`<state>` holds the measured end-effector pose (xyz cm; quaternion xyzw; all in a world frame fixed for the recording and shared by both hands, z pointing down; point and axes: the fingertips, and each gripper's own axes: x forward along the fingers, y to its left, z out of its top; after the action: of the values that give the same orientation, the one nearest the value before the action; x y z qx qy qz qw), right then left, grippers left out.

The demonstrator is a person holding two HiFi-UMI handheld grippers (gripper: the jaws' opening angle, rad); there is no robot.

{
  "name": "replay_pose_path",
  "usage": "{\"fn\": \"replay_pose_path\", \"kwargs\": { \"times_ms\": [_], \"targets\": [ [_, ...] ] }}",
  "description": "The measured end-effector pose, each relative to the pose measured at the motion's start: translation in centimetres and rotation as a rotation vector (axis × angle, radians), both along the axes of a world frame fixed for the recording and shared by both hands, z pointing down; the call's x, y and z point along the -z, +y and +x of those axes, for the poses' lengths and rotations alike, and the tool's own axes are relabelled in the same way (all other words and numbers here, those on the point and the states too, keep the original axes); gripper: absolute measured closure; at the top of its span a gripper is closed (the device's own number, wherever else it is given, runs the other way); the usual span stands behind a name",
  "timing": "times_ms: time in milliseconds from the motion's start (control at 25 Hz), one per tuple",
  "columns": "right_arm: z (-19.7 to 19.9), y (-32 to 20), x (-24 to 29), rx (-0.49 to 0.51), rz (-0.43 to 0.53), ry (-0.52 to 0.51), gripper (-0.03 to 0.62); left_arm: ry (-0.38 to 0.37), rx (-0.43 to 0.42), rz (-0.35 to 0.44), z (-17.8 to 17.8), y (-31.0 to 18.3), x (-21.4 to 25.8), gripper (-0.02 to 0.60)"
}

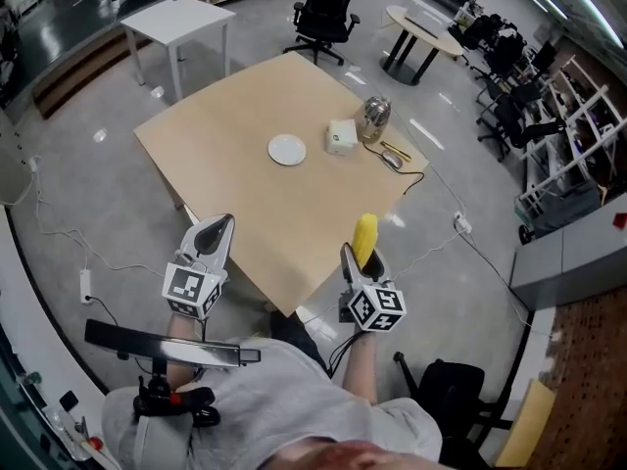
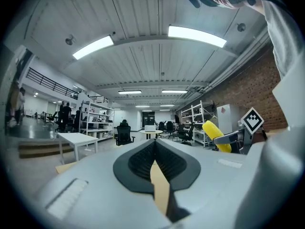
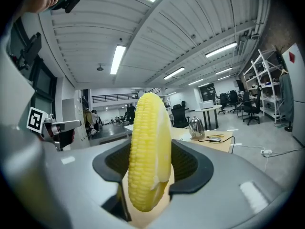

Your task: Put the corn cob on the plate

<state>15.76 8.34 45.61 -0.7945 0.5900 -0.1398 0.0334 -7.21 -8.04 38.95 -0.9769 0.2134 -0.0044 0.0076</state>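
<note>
A yellow corn cob [image 1: 364,240] [image 3: 148,151] stands upright between the jaws of my right gripper [image 1: 359,259] [image 3: 152,185], which is shut on it near the table's front corner. The cob [image 2: 216,136] also shows in the left gripper view at the right. A small white plate [image 1: 287,150] lies near the middle of the tan table [image 1: 245,194], well beyond both grippers. My left gripper [image 1: 214,236] [image 2: 157,168] hovers over the table's near-left edge, jaws closed together with nothing between them.
Behind the plate stand a white box [image 1: 341,136], a metal kettle [image 1: 374,116] [image 3: 196,126] and a mouse with its cable [image 1: 392,160]. A white side table [image 1: 177,20], office chairs [image 1: 326,8] and a round table [image 1: 421,27] ring the workspace.
</note>
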Motion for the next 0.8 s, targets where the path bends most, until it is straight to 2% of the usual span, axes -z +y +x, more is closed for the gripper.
{"fn": "replay_pose_path", "kwargs": {
  "times_ms": [280,800],
  "targets": [
    [4.1,-6.7,-2.2,0.087,-0.018,-0.030,0.350,-0.031,0.084,-0.027,2.7,-4.5,-2.6,0.561],
    [8.5,-16.1,-5.2,0.215,-0.092,-0.061,0.350,-0.112,0.191,-0.120,6.1,-10.1,-5.2,0.561]
  ]
}}
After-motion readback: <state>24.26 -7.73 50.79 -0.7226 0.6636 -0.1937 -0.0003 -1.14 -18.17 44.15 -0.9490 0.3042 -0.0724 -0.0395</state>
